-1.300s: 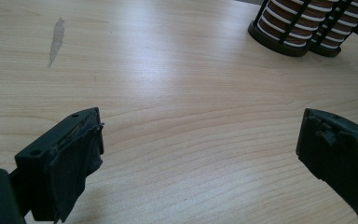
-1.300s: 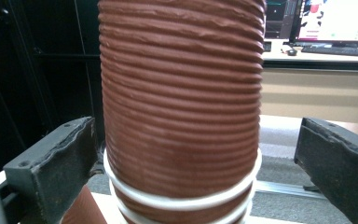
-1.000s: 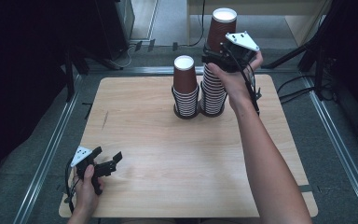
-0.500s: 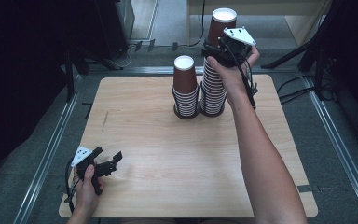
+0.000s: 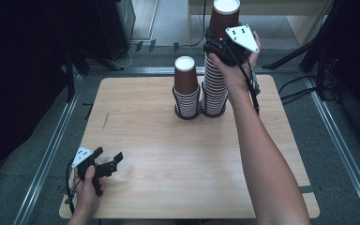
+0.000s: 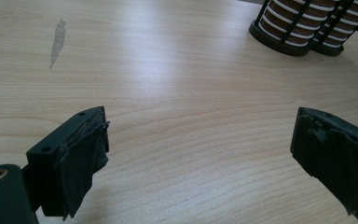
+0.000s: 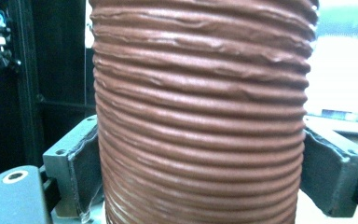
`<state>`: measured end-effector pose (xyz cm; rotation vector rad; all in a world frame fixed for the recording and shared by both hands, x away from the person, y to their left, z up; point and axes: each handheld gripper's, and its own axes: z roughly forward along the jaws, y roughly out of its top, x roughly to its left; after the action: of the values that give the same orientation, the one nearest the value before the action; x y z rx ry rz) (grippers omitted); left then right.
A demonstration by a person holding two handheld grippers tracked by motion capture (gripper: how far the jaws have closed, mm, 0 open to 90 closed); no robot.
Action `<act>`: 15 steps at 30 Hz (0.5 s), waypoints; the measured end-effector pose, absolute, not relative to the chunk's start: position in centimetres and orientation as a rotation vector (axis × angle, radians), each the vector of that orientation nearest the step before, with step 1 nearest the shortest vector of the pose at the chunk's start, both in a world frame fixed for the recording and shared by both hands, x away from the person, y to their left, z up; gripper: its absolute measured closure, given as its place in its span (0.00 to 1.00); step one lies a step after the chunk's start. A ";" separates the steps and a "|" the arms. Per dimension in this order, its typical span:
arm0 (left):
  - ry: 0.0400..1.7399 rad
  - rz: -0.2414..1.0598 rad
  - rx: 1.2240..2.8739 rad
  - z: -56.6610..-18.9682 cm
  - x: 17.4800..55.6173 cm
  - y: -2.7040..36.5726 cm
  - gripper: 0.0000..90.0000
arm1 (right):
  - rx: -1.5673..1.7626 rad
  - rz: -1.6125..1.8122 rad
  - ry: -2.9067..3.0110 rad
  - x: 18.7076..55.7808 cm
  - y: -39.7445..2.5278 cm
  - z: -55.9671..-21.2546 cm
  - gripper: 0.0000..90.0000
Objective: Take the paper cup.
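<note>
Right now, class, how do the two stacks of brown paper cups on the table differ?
The right stack is much taller than the left stack. The right gripper is shut around the right stack's upper part; the left stack stands untouched. Both are brown nested cups in black holders, side by side.

Paper cups, pale wood, black rubbery pads

The tall cup stack (image 7: 200,116) looked like matt brown ribbed paper; the surface (image 5: 168,154) was smooth light wood grain with a soft sheen; the left claw (image 6: 200,158) wore rough, matt black padding.
</note>
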<state>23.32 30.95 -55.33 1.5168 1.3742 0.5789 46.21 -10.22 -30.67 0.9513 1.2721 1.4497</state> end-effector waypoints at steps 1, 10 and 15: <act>1.374 0.580 1.517 -55.3 23.3 30.9 0.05 | 0.918 1.472 1.247 46.1 -10.3 -30.4 0.14; 1.375 0.581 1.516 -55.3 23.3 30.9 0.05 | 0.913 1.497 1.175 45.4 -10.5 -29.2 0.14; 1.387 0.590 1.513 -55.3 23.3 30.9 0.05 | 0.894 1.519 1.158 44.5 -10.8 -28.4 0.14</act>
<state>23.34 30.92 -55.33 1.5132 1.3868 0.5897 44.52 -10.79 -28.40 0.8941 1.1584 1.5186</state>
